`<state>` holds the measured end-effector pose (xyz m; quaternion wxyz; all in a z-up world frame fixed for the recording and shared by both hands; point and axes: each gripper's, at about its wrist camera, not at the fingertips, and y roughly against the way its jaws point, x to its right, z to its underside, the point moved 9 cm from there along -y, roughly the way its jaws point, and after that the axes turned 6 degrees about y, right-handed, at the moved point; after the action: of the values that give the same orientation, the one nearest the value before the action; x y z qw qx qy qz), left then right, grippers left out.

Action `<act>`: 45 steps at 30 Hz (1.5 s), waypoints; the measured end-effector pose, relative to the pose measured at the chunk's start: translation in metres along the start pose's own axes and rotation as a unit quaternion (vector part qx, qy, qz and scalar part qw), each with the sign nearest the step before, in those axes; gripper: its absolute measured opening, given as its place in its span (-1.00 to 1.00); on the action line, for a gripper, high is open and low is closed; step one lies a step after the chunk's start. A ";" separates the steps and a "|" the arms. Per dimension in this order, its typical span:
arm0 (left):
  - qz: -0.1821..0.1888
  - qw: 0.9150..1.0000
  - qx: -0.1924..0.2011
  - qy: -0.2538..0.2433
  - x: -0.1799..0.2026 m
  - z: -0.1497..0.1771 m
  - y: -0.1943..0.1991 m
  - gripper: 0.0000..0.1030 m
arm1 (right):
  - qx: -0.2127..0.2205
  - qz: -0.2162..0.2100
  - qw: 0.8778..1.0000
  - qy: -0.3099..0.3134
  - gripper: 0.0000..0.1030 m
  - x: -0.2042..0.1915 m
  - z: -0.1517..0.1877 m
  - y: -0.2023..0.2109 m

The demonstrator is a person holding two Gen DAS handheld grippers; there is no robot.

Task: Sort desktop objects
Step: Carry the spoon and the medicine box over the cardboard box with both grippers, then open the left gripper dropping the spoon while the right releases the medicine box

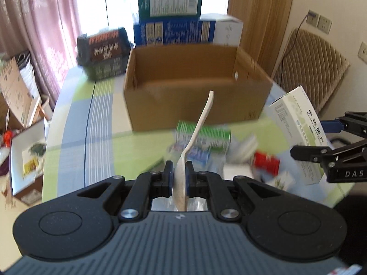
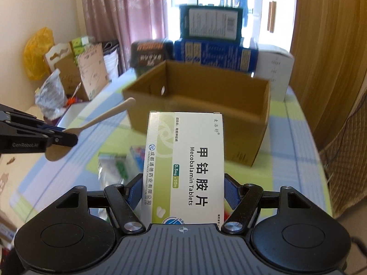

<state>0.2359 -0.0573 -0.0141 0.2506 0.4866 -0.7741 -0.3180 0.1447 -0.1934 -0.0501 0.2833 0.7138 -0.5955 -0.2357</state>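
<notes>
A round table (image 1: 68, 119) in a green, blue and white checked cloth is filling the lower part of both views. An open cardboard box (image 2: 199, 114) is sitting on it, its inside looking bare as far as the pictures reach. Stacked printed cartons (image 1: 169, 11) are standing just behind the box, a dark one (image 1: 103, 52) beside them.

The right gripper (image 2: 182, 192) is pinching a white and green box of Mecobalamin tablets (image 2: 185, 167) between its blue pads, holding it upright above the cloth, in front of the cardboard box.

The left gripper (image 1: 179, 176) is pressing its jaws together on the bowl of a cream plastic spoon (image 1: 197, 133), whose handle is pointing up toward the cardboard box. Below it, blurred small packets (image 1: 204, 142) are lying scattered on the cloth.
</notes>
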 end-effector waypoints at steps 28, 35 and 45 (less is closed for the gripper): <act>0.000 1.000 0.017 0.000 0.038 -0.159 -0.161 -0.86 | -0.010 0.027 0.999 -0.022 0.32 0.134 -0.125 -0.137; -0.015 1.000 0.011 0.007 0.032 -0.154 -0.185 -0.59 | -0.023 0.025 0.999 -0.029 0.32 0.141 -0.117 -0.158; -0.021 1.000 0.017 0.001 0.023 -0.148 -0.176 -0.59 | -0.021 0.016 0.999 -0.036 0.32 0.140 -0.114 -0.164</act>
<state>0.4344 -0.1719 -0.0420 0.2364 0.5074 -0.7686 -0.3097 0.3643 -0.2960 -0.0790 0.2800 0.6894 -0.6114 -0.2694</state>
